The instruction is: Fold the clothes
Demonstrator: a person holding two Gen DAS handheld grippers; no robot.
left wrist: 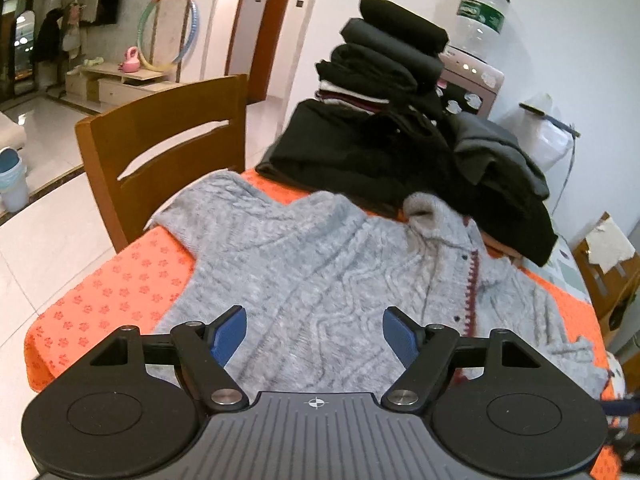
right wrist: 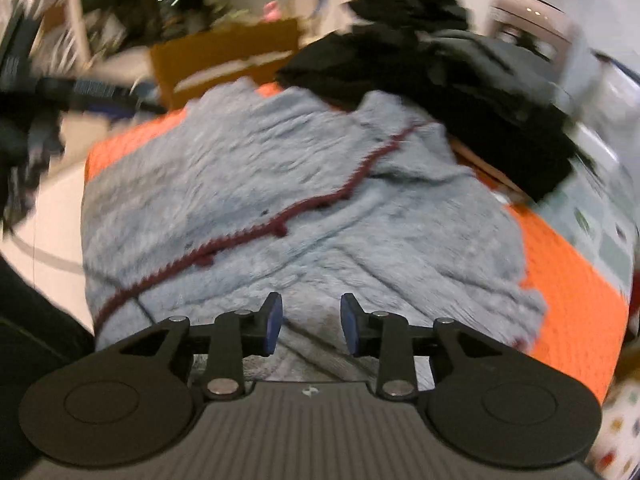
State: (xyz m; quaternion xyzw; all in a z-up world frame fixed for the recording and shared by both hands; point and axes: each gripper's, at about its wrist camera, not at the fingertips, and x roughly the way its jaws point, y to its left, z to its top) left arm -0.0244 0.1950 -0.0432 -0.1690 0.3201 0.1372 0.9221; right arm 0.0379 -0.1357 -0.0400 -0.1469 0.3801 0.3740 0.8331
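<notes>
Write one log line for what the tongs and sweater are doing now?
left tongs: open, empty | right tongs: open, empty | grey sweater: spread on orange cloth

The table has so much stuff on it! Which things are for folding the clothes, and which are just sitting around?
For the folding:
grey cardigan, spread on the orange cloth
stack of folded dark clothes
loose black clothes
left gripper and right gripper, both open and empty

Just sitting around:
wooden chair
water bottle
hula hoop
bin
</notes>
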